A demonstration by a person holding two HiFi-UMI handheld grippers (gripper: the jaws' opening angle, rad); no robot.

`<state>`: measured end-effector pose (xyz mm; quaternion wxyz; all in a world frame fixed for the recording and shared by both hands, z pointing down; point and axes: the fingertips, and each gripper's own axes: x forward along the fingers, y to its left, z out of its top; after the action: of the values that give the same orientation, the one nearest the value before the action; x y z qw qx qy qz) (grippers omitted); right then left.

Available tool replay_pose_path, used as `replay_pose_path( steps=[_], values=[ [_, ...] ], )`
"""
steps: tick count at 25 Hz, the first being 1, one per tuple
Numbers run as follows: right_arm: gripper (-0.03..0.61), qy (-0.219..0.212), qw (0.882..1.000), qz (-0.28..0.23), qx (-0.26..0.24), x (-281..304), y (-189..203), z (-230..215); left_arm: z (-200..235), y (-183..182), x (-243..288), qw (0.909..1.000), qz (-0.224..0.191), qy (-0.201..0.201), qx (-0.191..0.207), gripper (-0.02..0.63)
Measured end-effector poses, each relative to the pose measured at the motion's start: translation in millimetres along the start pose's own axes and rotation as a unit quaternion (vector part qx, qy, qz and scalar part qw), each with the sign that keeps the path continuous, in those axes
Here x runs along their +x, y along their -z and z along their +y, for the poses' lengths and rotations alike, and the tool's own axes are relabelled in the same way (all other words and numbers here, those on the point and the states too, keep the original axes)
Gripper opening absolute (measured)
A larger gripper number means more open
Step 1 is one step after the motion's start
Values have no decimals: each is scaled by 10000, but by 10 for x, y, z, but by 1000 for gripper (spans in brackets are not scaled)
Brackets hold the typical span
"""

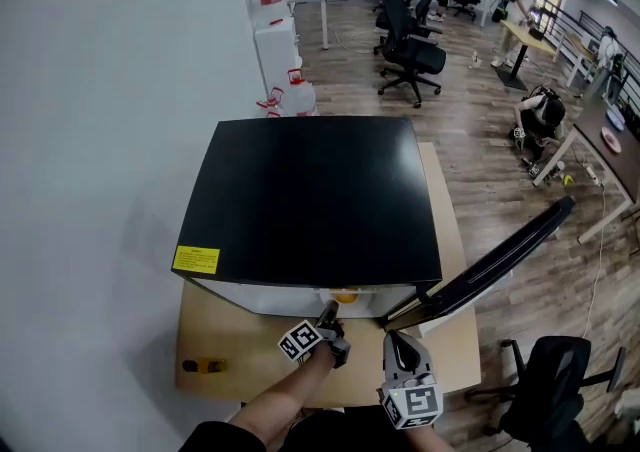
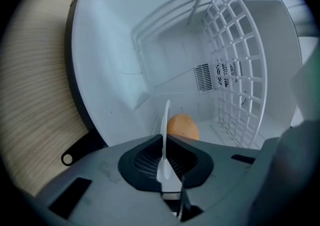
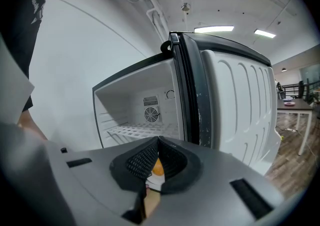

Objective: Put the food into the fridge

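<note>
A black-topped mini fridge (image 1: pixel 310 200) stands on a wooden table (image 1: pixel 220 330) with its door (image 1: pixel 500 260) swung open to the right. My left gripper (image 1: pixel 328 314) reaches into the white compartment, rolled on its side. It (image 2: pixel 165 142) is shut on the thin rim of a white plate (image 2: pixel 166 117), seen edge-on. A round orange piece of food (image 2: pixel 183 126) sits on the plate just past the jaws, low in the fridge (image 1: pixel 345 296). My right gripper (image 1: pixel 393 340) hovers in front of the opening beside the door, its jaws (image 3: pixel 159 142) shut with nothing held. The food (image 3: pixel 157 167) shows below them.
A white wire shelf (image 3: pixel 135 131) spans the fridge interior, with a fan grille on the back wall (image 2: pixel 224 72). A small brown-yellow object (image 1: pixel 203 365) lies on the table's left front. An office chair (image 1: pixel 545 390) stands at the right; water jugs (image 1: pixel 290 90) and people at desks are farther back.
</note>
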<state>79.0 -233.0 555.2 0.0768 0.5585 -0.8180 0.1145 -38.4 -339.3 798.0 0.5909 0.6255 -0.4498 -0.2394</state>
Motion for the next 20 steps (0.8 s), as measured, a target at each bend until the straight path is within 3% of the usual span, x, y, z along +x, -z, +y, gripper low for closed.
replay_pose_path(
  steps=[15,20],
  values=[
    [60,69,9999,75,-21,-10,49,-157,23,14,250,9997,-23,-180,-161,23],
    [60,68,9999,84,-43,28,44,-166,67,20,292,9982,25,-573,-165,23]
  ],
)
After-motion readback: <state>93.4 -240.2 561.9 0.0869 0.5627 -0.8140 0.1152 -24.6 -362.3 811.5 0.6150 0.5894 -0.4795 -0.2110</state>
